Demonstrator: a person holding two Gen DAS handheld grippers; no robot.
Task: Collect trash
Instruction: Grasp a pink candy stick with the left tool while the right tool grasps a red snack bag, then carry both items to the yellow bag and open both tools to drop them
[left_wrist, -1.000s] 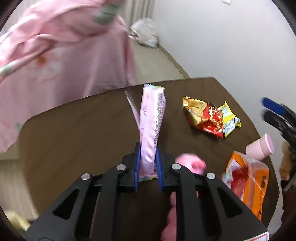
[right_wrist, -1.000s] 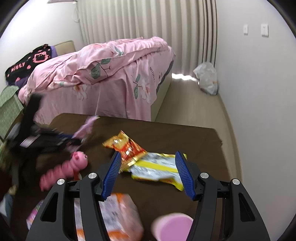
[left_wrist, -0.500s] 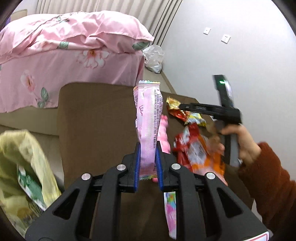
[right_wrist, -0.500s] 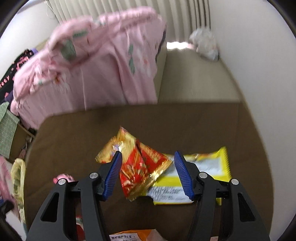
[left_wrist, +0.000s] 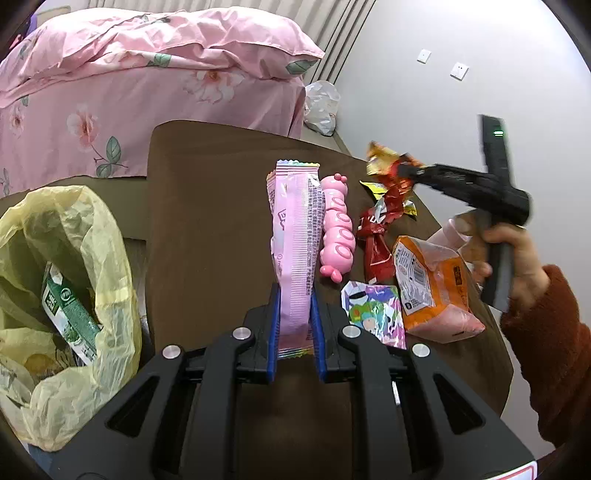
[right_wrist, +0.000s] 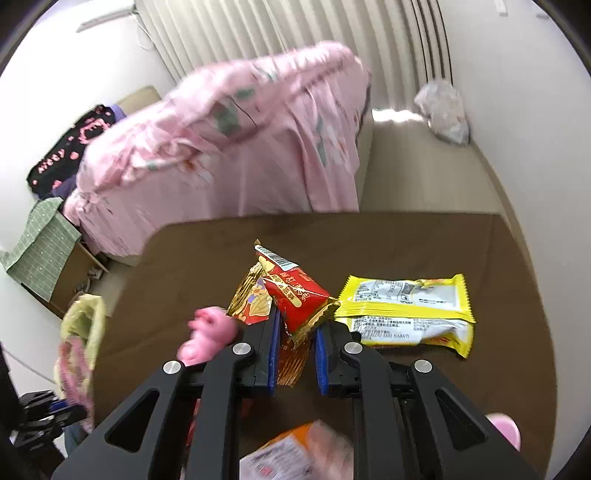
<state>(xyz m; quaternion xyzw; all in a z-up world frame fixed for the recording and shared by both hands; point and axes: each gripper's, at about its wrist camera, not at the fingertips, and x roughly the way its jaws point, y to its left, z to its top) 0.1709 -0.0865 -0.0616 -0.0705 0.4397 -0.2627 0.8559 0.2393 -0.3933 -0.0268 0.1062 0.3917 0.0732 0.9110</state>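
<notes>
left gripper (left_wrist: 293, 332) pinches a long pink wrapper (left_wrist: 295, 243) that stands up between its blue pads, above the brown table (left_wrist: 207, 221). a yellow trash bag (left_wrist: 70, 295) sits open just off the table's left edge. right gripper (right_wrist: 295, 354) is closing its jaws on a red and gold snack wrapper (right_wrist: 295, 299), which is between them and looks lifted a little, though the blur makes that hard to tell. a yellow packet (right_wrist: 406, 306) lies flat just beside it.
</notes>
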